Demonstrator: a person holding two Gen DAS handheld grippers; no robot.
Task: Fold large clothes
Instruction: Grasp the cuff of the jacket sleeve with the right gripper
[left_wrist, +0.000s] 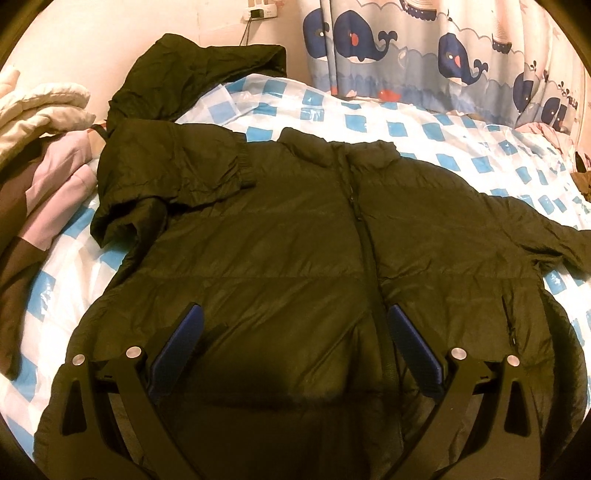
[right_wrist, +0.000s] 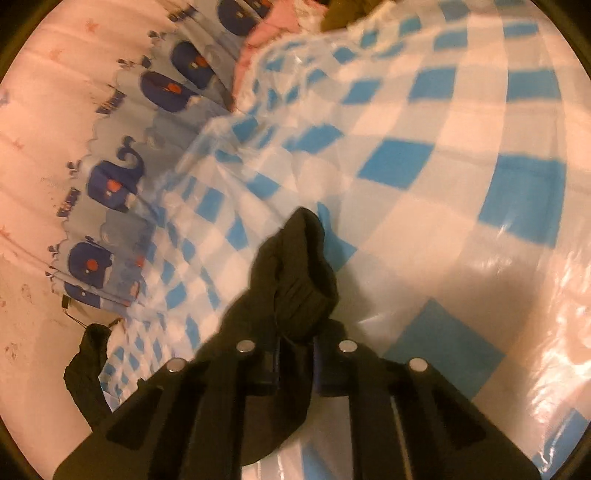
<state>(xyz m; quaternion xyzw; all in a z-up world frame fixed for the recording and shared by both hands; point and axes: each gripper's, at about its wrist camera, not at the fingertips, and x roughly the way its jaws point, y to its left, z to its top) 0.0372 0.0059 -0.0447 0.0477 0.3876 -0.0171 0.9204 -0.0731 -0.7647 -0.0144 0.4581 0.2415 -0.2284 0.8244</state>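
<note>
A dark olive puffer jacket (left_wrist: 295, 240) lies front up on the bed, zipper closed. Its left sleeve (left_wrist: 177, 166) is folded in over the chest and its hood (left_wrist: 177, 74) lies at the back. The right sleeve (left_wrist: 546, 229) stretches out to the right. My left gripper (left_wrist: 293, 317) is open with blue pads, hovering over the jacket's lower front. My right gripper (right_wrist: 295, 343) is shut on the bunched cuff of the jacket sleeve (right_wrist: 295, 266), held above the sheet.
A blue and white checked plastic sheet (left_wrist: 369, 114) covers the bed. A pile of cream and pink clothes (left_wrist: 48, 147) lies at the left. A whale-print curtain (left_wrist: 443, 48) hangs behind, and a wall socket with a cable (left_wrist: 260, 14) is at the back.
</note>
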